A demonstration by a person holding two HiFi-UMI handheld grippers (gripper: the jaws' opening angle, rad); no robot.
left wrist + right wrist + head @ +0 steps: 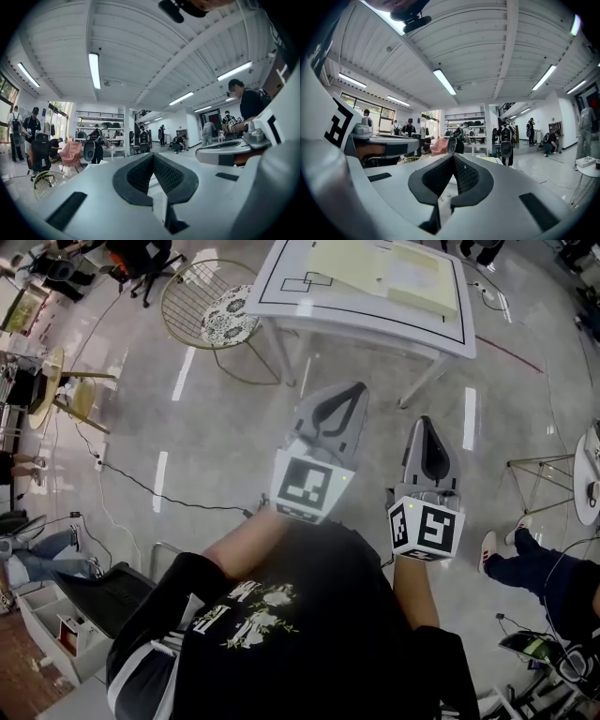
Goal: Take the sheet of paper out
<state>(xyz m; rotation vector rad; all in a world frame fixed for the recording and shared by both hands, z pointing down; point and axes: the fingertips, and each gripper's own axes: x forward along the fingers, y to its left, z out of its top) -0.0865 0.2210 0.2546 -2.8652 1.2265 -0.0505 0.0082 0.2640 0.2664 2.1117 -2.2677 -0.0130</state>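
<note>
A white table (375, 329) with a black outline stands ahead across the floor. Pale yellow sheets of paper (352, 263) lie on its top, with a lighter sheet (422, 277) to their right. My left gripper (352, 390) and my right gripper (424, 424) are held side by side over the floor, short of the table and pointing toward it. In the left gripper view, the left gripper (153, 156) has its jaws closed tip to tip with nothing between them. In the right gripper view, the right gripper (453, 156) looks the same, shut and empty.
A wire chair (211, 310) with a patterned cushion stands left of the table. Wooden stools (56, 381) and a floor cable (141, 479) are at the left. A person's legs (525, 559) and a small round table (589, 474) are at the right. Several people stand far off.
</note>
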